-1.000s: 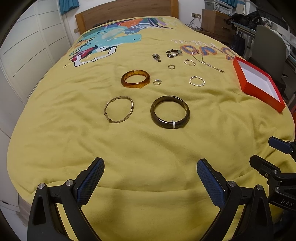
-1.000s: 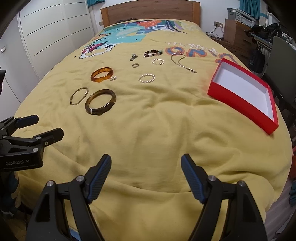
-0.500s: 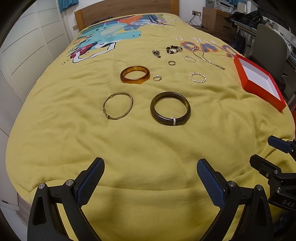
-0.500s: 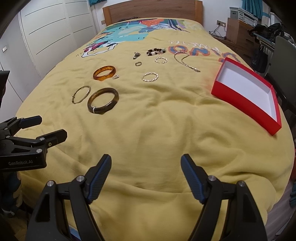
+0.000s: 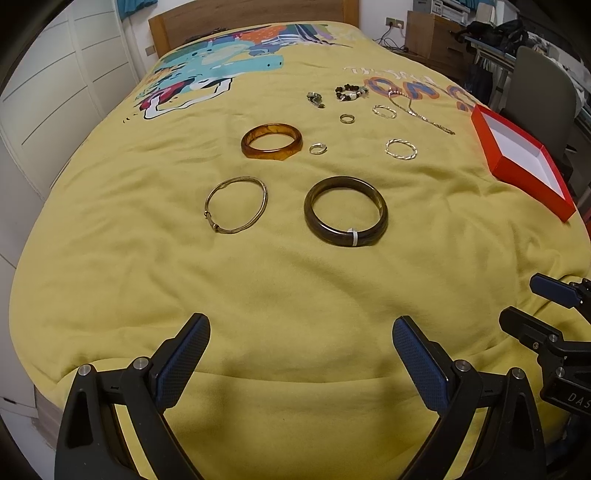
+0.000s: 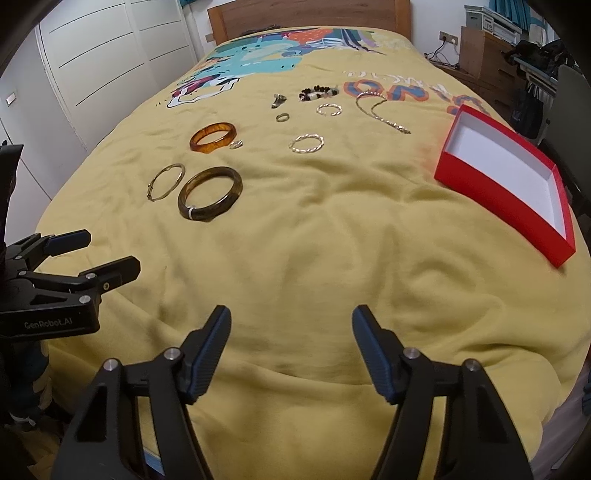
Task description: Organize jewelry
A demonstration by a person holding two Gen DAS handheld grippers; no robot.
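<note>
Jewelry lies spread on a yellow bedspread (image 5: 295, 280): a dark bangle (image 5: 382, 210) (image 6: 236, 186), a thin gold bangle (image 5: 263, 194) (image 6: 181, 171), an amber bangle (image 5: 272, 142) (image 6: 213, 137), a twisted silver bangle (image 5: 401, 149) (image 6: 306, 143), small rings, a bead bracelet (image 5: 351, 92) and a chain (image 5: 421, 112). An empty red box (image 5: 498, 173) (image 6: 495, 195) sits at the right. My left gripper (image 5: 301, 354) is open and empty, short of the dark bangle. My right gripper (image 6: 291, 345) is open and empty at the bed's near end.
White wardrobe doors (image 6: 92, 66) line the left of the bed. A wooden headboard (image 5: 251, 18) stands at the far end. A grey chair (image 5: 539, 88), a wooden cabinet (image 6: 487, 51) and clutter stand to the right.
Both grippers have moved forward over the bed, so the jewelry appears slightly nearer. Their jaws stay open.
</note>
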